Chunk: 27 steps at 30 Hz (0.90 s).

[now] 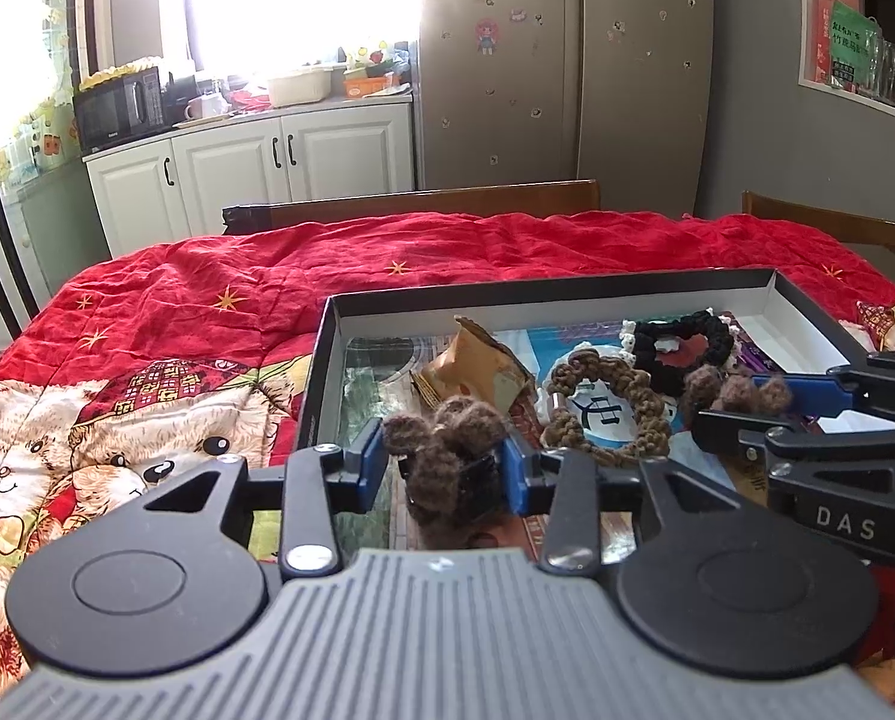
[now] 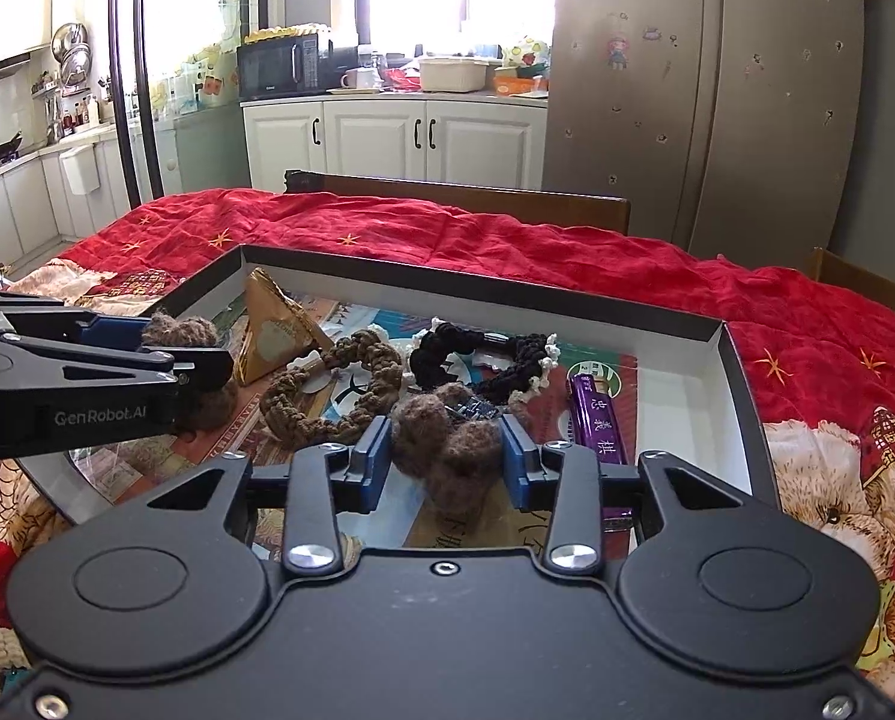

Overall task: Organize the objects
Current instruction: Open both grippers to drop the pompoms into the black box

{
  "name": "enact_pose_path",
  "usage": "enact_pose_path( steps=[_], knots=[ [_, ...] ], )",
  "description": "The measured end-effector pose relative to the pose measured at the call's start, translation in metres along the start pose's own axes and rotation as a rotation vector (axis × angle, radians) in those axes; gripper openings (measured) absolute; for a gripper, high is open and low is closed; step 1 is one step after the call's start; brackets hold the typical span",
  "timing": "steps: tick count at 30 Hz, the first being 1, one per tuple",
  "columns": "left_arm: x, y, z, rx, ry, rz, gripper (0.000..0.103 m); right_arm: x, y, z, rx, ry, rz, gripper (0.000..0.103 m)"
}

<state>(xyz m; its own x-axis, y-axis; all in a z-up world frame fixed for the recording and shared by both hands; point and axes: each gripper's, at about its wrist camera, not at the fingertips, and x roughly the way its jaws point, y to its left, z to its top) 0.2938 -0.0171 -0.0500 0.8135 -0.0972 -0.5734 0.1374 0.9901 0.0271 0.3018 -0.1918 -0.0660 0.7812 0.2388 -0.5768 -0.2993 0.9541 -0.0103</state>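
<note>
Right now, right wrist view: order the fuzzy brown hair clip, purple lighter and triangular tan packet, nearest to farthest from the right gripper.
1. Fuzzy brown hair clip, between the right gripper fingers.
2. Purple lighter, just to the right in the box.
3. Triangular tan packet, far left corner of the box.

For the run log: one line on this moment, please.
left gripper: jaws around fuzzy brown clip | right gripper: same, second clip | both over box

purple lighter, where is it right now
In the right wrist view the purple lighter lies flat inside the shallow box, toward its right side, just right of the right gripper and below the black scrunchie.
</note>
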Motion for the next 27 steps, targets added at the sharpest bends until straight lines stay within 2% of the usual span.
enact_pose_path(
  steps=[3, 7, 18, 27],
  knots=[
    [-0.001, 0.000, 0.001, -0.002, 0.000, -0.006, 0.059, 0.000, 0.000, 0.000, -0.006, 0.003, 0.002, 0.038],
    [-0.004, -0.001, 0.002, -0.002, 0.000, -0.009, 0.065, -0.001, 0.002, 0.000, -0.014, 0.006, 0.002, 0.046],
    [-0.032, -0.001, 0.006, 0.007, -0.040, -0.013, 0.074, -0.025, 0.001, 0.003, 0.006, -0.023, 0.026, 0.047],
    [-0.063, 0.001, 0.009, 0.018, -0.059, -0.017, 0.076, -0.062, 0.002, -0.001, -0.003, -0.026, 0.047, 0.046]
  ],
)
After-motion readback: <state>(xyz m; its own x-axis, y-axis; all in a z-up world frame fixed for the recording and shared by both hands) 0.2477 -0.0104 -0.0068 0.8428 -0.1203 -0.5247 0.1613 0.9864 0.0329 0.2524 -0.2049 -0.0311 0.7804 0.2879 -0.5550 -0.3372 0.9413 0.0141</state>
